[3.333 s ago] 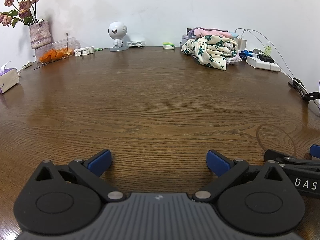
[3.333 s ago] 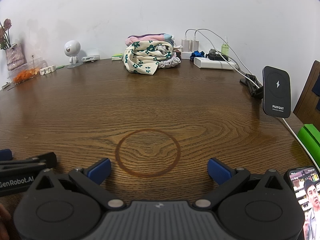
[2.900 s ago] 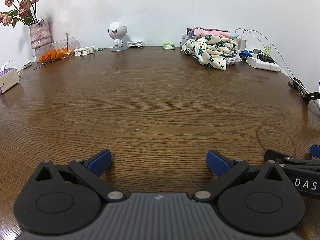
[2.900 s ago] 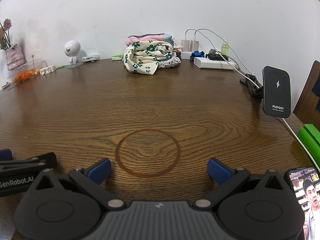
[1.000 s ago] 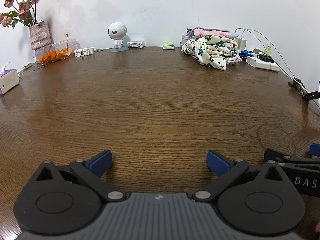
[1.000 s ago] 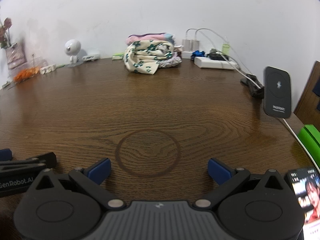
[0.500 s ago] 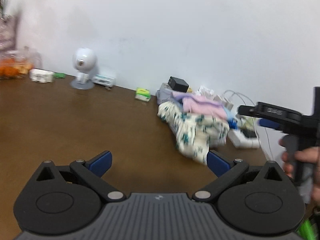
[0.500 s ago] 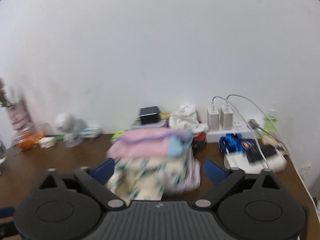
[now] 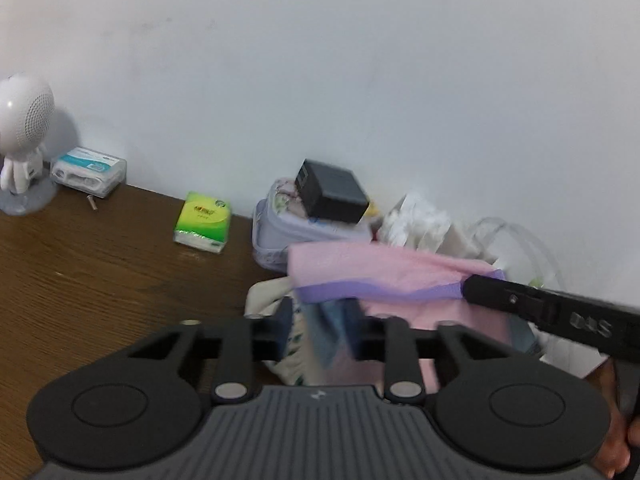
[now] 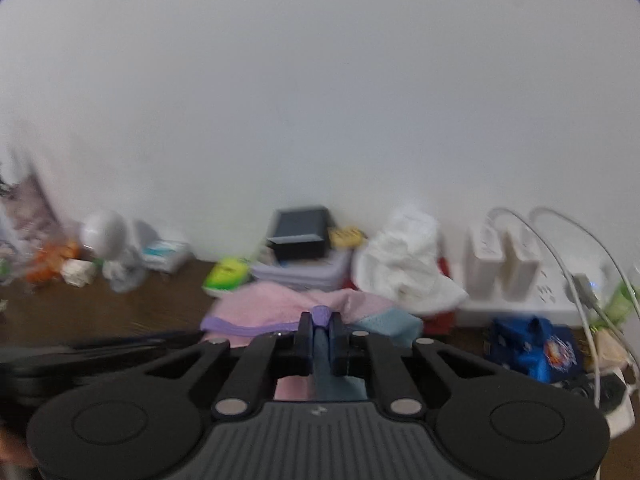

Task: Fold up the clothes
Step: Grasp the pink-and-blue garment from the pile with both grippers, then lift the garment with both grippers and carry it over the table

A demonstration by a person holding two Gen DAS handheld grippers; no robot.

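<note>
White wall fills the background above a brown wooden surface (image 9: 80,264). From the left wrist, the left gripper (image 9: 320,332) has just been closing; its fingers (image 9: 282,330) pinch the blue part hanging from the pink garment (image 9: 384,268), which tops the clothes pile at 12 o'clock. A green tissue pack (image 9: 203,222) lies at 10 o'clock, and the right gripper (image 9: 472,286) reaches in from 3 o'clock. From the right wrist, blurred, the right gripper (image 10: 320,334) has just closed, fingers (image 10: 305,336) pressed together on the pink garment's (image 10: 272,304) purple hem; a white power strip (image 10: 520,300) sits at 2 o'clock.
</note>
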